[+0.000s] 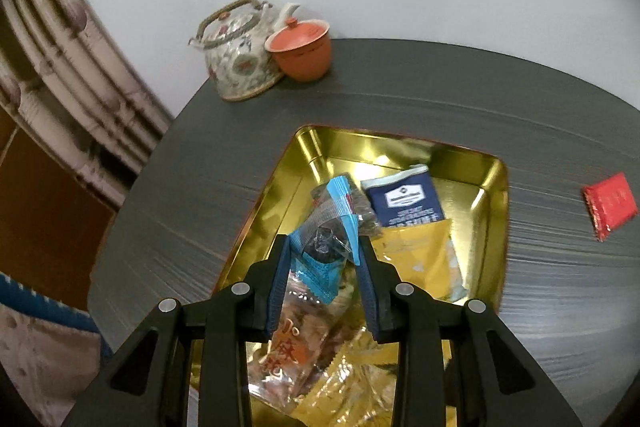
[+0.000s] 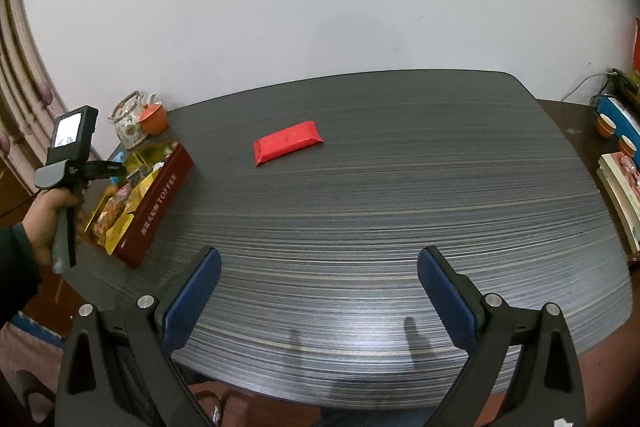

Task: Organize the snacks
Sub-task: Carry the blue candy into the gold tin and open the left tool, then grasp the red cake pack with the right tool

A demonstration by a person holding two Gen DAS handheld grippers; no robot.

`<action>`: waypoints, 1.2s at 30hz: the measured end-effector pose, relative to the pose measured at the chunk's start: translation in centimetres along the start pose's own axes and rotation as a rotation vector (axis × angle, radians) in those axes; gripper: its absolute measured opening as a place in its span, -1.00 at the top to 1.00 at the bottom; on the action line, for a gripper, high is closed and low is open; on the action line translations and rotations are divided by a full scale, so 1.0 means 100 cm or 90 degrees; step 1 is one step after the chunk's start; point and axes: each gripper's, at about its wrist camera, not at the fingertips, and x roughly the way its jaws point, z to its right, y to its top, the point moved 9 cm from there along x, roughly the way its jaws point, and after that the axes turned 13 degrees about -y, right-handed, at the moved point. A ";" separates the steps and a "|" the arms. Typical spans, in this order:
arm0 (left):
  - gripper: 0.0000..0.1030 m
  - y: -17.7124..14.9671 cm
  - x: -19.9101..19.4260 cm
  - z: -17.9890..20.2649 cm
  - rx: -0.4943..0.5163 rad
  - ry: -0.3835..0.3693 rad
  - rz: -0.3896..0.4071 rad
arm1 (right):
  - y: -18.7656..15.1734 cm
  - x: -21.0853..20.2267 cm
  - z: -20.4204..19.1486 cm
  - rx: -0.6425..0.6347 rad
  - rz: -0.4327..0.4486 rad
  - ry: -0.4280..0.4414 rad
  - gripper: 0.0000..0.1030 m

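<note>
My left gripper is shut on a blue and clear snack packet and holds it over the gold-lined toffee tin. The tin holds a navy packet, a yellow packet and clear-wrapped snacks. A red snack packet lies alone on the dark table, also in the left wrist view. My right gripper is open and empty above the table's near edge. The left gripper and the red-walled tin also show at the left of the right wrist view.
A floral teapot and an orange lidded cup stand at the table's far left corner by the wall. Books and small cups sit on a side table at the right.
</note>
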 end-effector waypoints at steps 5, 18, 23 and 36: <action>0.12 -0.002 0.010 -0.009 -0.030 -0.004 -0.007 | -0.002 0.002 0.000 -0.005 -0.006 -0.003 -0.90; -0.49 -0.030 -0.069 -0.036 -0.040 -0.130 0.089 | -0.017 0.030 -0.006 -0.032 -0.031 -0.029 -0.90; -0.64 -0.089 -0.114 -0.065 0.016 -0.124 0.120 | -0.030 0.055 -0.017 -0.044 -0.049 -0.026 -0.90; -0.76 -0.165 -0.144 -0.079 -0.023 -0.197 0.161 | 0.044 0.164 -0.107 -0.230 -0.079 -0.003 -0.90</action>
